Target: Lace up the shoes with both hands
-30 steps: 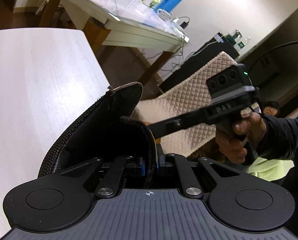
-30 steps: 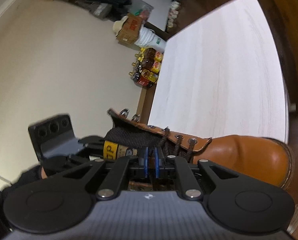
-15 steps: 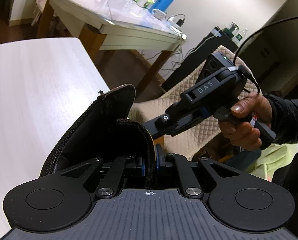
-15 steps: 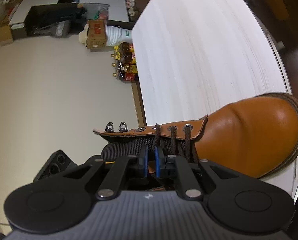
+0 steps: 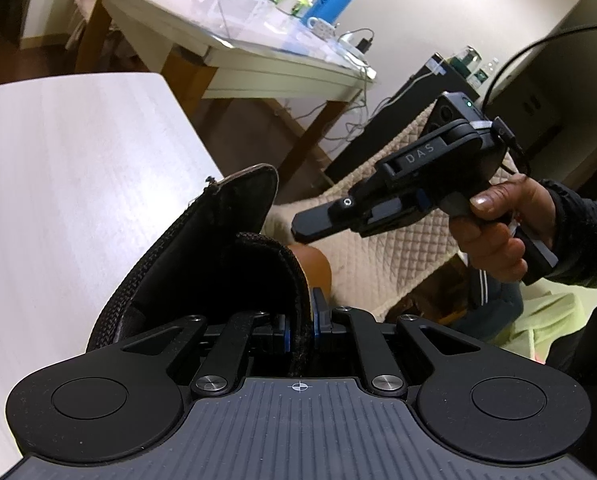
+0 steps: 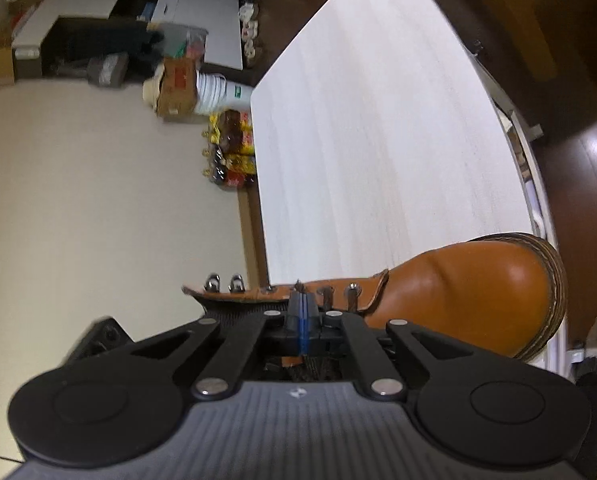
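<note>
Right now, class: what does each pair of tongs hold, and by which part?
Left tongs clamp the boot by its padded black collar. Right tongs have just closed at the eyelet row; whether they pinch a lace cannot be told.

Two close wrist views, both over the boot (image 6: pixel 458 292).

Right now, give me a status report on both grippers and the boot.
Left hand-held gripper clamped on boot collar. Right hand-held gripper just closed at the brown lace, grip unconfirmed. Tan boot on white table. Nothing in the way.
</note>
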A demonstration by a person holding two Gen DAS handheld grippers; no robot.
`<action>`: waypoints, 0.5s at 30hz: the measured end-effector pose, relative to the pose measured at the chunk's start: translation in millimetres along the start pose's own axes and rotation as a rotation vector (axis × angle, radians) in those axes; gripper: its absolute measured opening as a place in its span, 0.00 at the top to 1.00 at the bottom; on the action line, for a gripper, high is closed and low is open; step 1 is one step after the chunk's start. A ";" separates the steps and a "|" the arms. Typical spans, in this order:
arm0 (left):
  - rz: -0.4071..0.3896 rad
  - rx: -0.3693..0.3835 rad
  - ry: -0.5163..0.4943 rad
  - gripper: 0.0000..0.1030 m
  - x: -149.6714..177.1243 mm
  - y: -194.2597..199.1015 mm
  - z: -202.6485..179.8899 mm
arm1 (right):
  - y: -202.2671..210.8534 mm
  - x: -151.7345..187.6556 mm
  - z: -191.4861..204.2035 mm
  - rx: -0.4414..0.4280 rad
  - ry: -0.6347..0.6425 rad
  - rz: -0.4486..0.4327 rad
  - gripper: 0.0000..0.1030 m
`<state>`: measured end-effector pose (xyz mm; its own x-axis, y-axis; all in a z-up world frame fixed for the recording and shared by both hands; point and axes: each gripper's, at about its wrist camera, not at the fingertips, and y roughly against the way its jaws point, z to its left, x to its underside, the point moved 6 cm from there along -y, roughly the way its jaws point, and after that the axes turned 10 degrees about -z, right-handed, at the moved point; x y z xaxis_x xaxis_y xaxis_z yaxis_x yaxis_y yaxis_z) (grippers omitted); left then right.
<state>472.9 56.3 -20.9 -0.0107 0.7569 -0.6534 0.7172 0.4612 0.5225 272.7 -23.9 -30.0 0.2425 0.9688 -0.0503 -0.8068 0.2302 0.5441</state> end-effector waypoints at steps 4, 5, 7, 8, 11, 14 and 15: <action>-0.002 -0.002 -0.004 0.91 -0.1 0.0 -0.9 | -4.9 6.0 -3.5 -0.030 -0.057 0.015 0.85; -0.002 -0.003 -0.004 0.91 -0.1 0.0 -0.8 | -8.7 9.8 -2.3 -0.039 -0.060 0.025 0.85; -0.004 -0.005 -0.003 0.91 0.0 0.1 -0.9 | -15.2 15.4 -1.0 -0.047 -0.062 0.044 0.85; -0.005 -0.006 -0.003 0.91 0.0 0.1 -1.0 | -17.8 16.9 -1.3 -0.046 -0.062 0.051 0.85; -0.009 -0.007 0.001 0.91 0.1 0.3 -0.6 | -26.5 21.9 -2.7 -0.034 -0.061 0.069 0.87; -0.011 -0.009 0.008 0.91 0.8 0.8 0.7 | -27.3 21.4 0.5 -0.040 -0.027 0.060 0.98; -0.011 -0.009 0.008 0.91 0.9 0.9 0.9 | -25.3 20.0 3.4 -0.036 -0.005 0.053 0.98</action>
<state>474.2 56.9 -21.5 -0.0239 0.7556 -0.6546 0.7105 0.4735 0.5206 299.8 -10.6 -41.9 0.2012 0.9794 -0.0181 -0.8376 0.1816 0.5152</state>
